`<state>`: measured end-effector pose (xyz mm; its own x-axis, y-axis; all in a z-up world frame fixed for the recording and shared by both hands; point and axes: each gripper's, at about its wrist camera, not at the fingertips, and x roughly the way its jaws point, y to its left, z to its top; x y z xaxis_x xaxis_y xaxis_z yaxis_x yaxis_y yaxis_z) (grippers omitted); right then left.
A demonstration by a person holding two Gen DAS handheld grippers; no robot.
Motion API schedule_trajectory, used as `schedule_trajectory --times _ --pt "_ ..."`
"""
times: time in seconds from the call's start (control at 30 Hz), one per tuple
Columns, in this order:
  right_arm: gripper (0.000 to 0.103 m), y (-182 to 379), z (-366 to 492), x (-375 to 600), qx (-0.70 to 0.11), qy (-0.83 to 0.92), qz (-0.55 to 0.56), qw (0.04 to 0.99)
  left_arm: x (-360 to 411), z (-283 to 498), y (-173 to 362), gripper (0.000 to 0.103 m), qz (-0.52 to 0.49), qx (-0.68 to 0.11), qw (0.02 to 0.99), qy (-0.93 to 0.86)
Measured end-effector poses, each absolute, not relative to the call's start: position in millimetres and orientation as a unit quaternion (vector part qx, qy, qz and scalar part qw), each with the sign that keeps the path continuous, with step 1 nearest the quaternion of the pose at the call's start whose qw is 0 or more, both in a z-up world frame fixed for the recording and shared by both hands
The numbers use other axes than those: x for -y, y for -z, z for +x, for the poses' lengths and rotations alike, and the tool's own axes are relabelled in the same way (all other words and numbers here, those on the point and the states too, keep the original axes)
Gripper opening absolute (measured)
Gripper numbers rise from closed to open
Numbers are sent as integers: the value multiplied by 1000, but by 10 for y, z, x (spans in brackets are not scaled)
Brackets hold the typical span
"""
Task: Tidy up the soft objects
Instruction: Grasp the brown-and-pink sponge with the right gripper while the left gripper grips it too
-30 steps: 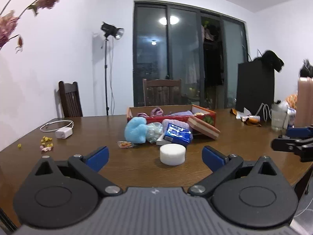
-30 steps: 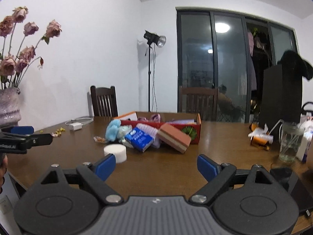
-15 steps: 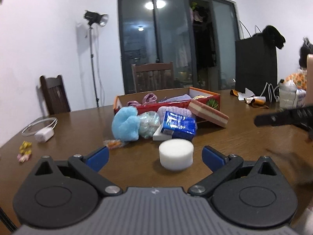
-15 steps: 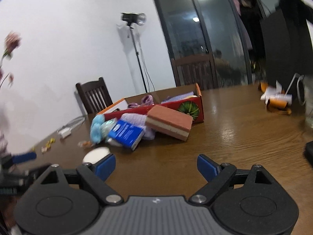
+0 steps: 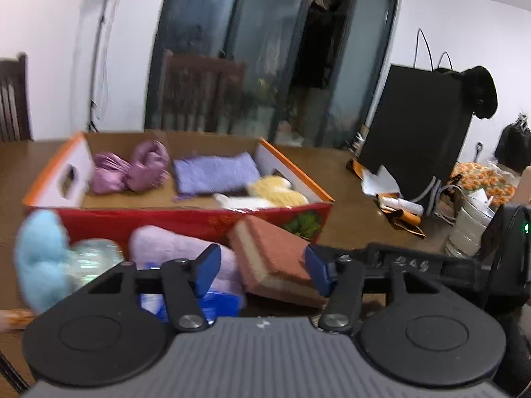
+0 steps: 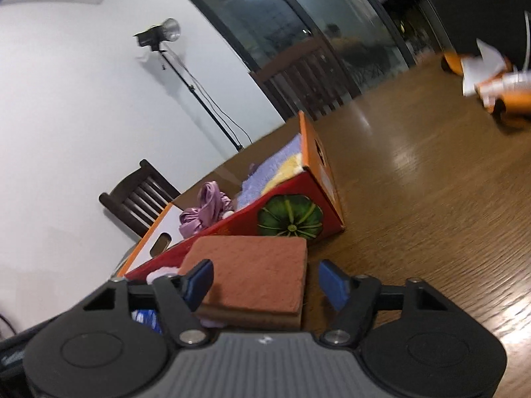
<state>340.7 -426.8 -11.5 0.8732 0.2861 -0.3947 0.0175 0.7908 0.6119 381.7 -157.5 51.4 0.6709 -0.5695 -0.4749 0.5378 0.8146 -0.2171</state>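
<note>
A brown-and-tan sponge [image 6: 252, 272] leans against the front of a red and orange cardboard box [image 5: 186, 220]. My right gripper [image 6: 265, 283] straddles it with jaws closing; the left pad is at its edge and the right pad stands clear. My left gripper [image 5: 262, 273] is just in front of the sponge [image 5: 272, 258] and a lilac fuzzy item [image 5: 166, 242], its jaws closing with nothing pressed between them. A blue fluffy toy [image 5: 39, 265], a clear bag [image 5: 93, 258] and a blue packet [image 5: 219, 301] lie beside them. The box holds a purple scrunchie [image 5: 129, 169], a lavender cloth [image 5: 215, 172] and a yellow item [image 5: 275, 192].
The right gripper's black body [image 5: 431, 265] crosses the left wrist view at the right. Orange and white wrappers [image 5: 395, 202] and a black box [image 5: 418, 132] sit at the far right of the wooden table [image 6: 415, 172]. Chairs and a light stand [image 6: 159, 36] lie beyond.
Both grippers have swept in close to the box and the pile, and their jaws have narrowed. The right view has rolled. The white foam disc has dropped out of sight.
</note>
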Motion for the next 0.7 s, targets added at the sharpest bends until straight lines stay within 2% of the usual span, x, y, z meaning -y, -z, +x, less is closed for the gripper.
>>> schedule_trajectory --times 0.07,0.2,0.43,0.7 --pt "53 217 3453 4298 -250 -89 338 903 1644 3897 -452 40 -31 -287 906 310" --pt "46 238 3433 4319 -248 -99 347 899 1687 3831 -472 34 -29 -283 911 299" --pt "44 -163 2654 4148 -202 -135 308 920 1319 2937 -850 34 -60 -253 912 317" --pt "44 -105 1576 3570 -263 -162 207 928 737 1822 -358 35 -121 -308 901 280"
